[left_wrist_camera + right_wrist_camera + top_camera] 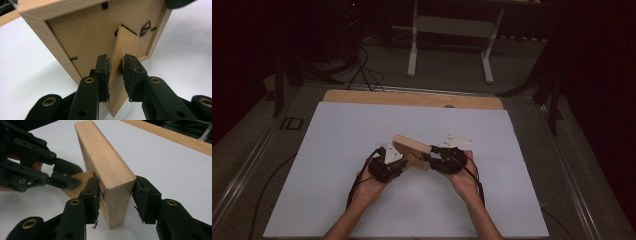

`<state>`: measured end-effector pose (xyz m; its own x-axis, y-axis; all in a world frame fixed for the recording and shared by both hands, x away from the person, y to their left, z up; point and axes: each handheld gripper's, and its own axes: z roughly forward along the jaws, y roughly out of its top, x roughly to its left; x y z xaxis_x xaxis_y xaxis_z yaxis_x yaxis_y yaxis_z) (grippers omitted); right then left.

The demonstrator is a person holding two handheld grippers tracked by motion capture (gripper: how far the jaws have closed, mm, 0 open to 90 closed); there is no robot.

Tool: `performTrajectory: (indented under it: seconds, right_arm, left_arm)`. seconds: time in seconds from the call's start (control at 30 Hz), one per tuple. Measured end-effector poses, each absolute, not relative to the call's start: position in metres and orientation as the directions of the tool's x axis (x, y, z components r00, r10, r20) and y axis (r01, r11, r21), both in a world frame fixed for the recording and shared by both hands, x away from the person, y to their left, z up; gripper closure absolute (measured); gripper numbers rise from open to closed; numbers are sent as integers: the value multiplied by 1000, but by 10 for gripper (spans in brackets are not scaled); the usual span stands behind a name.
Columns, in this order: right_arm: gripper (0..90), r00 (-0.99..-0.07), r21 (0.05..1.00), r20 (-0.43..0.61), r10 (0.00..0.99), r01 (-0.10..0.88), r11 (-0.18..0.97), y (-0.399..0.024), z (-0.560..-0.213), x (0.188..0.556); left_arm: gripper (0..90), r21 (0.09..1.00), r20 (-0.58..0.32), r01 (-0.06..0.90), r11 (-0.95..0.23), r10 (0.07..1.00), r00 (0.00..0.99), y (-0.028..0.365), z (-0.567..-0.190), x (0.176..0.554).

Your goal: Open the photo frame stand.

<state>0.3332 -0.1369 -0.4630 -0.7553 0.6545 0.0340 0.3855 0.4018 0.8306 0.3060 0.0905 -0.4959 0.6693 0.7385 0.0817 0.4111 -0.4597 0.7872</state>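
A person is holding a wooden picture frame [411, 151] tilted above the middle of the white table sheet [337, 150], back side turned toward the left gripper [398, 161]. The right gripper [115, 195] is clamping the frame's thick light-oak rim, one pad on each face, jaws standing about half spread. The left gripper is straddling the fold-out easel stand [119, 65]; its jaws are narrow, with the strip between them, but I cannot tell whether both pads are pressing on it.

The frame is showing a deep pale-wood moulding, a brown fibreboard backing [92, 32], small black retaining tabs and a metal hanging hook [145, 28]. Judged from this, the frame is handling as a light, rigid object with smooth sides that could be slipping under a weak grip; any glazing would be fragile. The rim is offering the safest hold. The stand looks thin and hinged, so it is best taken near its free end and swung gently.
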Motion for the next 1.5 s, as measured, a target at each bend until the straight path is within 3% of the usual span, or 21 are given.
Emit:
performTrajectory:
  seconds: [0.67,1.5]
  right_arm:
    - [553,-794,827,-30,607,322,461,-130,-465,309]
    - [477,-832,821,-12,555,309,481,-130,-468,302]
  left_arm:
    - [766,774,92,402,-488,716,692,96,-499,295]
    - [736,772,84,412,-484,720,689,106,-499,286]
